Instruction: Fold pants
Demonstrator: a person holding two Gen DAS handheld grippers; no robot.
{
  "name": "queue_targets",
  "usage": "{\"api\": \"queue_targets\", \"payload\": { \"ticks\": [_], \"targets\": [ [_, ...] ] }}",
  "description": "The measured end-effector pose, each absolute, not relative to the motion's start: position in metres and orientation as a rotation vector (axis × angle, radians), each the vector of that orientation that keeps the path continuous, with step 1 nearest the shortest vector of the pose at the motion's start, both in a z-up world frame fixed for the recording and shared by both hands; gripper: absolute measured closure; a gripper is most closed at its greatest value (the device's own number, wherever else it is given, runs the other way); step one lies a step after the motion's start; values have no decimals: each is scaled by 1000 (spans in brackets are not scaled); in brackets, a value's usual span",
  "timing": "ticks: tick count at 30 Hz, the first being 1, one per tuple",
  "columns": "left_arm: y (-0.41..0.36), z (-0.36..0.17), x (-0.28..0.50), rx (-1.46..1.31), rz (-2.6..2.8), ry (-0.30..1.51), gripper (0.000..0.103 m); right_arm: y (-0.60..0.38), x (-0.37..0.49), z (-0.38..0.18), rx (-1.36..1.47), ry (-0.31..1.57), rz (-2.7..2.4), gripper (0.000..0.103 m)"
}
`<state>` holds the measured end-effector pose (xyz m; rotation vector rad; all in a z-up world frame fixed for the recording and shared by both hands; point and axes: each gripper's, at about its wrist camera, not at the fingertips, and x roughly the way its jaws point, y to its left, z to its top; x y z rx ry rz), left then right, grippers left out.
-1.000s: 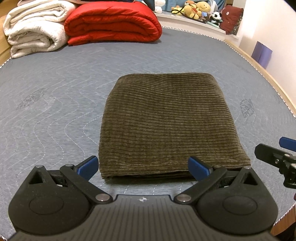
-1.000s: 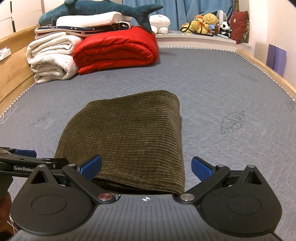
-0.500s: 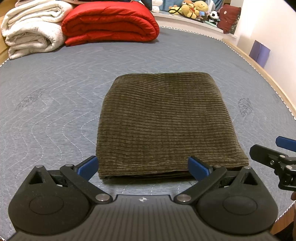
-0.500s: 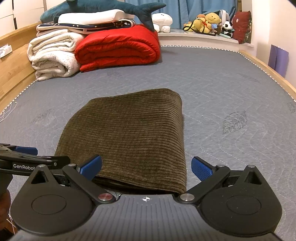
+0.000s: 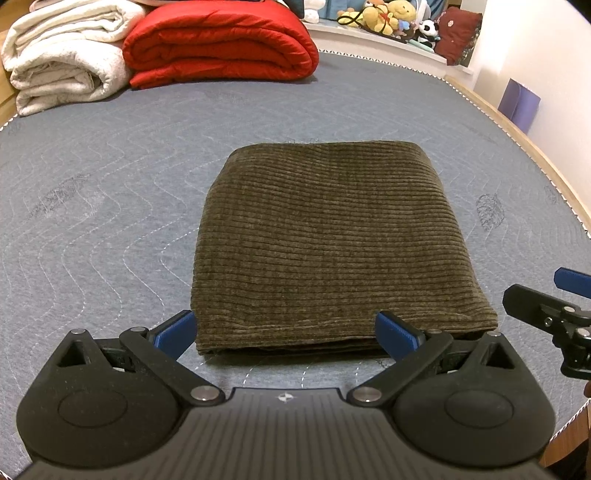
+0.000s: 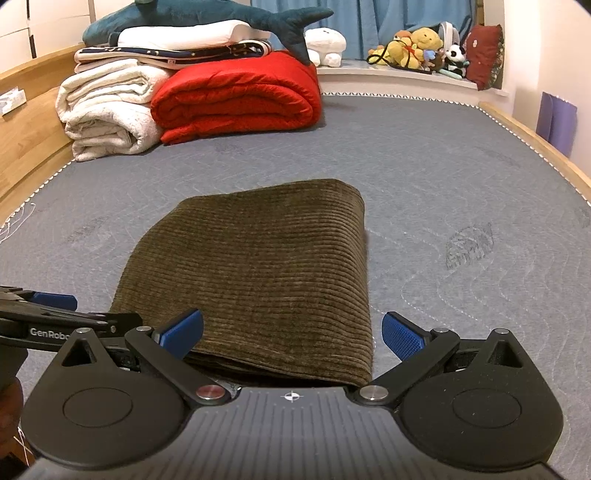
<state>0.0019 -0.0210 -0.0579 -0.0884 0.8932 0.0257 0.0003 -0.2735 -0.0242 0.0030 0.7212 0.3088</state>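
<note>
The olive-brown corduroy pants [image 5: 325,240] lie folded into a flat rectangular stack on the grey quilted mattress [image 5: 92,221]; the right wrist view shows the same pants [image 6: 258,273] from their right side. My left gripper [image 5: 286,332] is open just in front of the stack's near edge, fingers wide apart, holding nothing. My right gripper [image 6: 291,332] is open too, hovering over the near right corner of the stack. Each gripper shows at the edge of the other's view: the right gripper [image 5: 554,317] and the left gripper [image 6: 55,317].
A red folded quilt [image 6: 236,99] and a white rolled blanket [image 6: 107,110] lie at the far left of the mattress, with a plush shark [image 6: 207,18] on top. Soft toys [image 6: 417,48] line the far ledge. A wooden bed rail [image 6: 535,147] runs along the right.
Both grippers have drawn back slightly from the folded pants and stay open. The pants have not moved.
</note>
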Motion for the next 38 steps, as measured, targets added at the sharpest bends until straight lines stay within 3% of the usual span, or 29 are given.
{"api": "queue_targets", "payload": {
  "ticks": [38],
  "targets": [
    [-21, -57, 1, -83, 11, 885, 0, -274, 1, -24, 2, 724, 308, 1]
  ]
}}
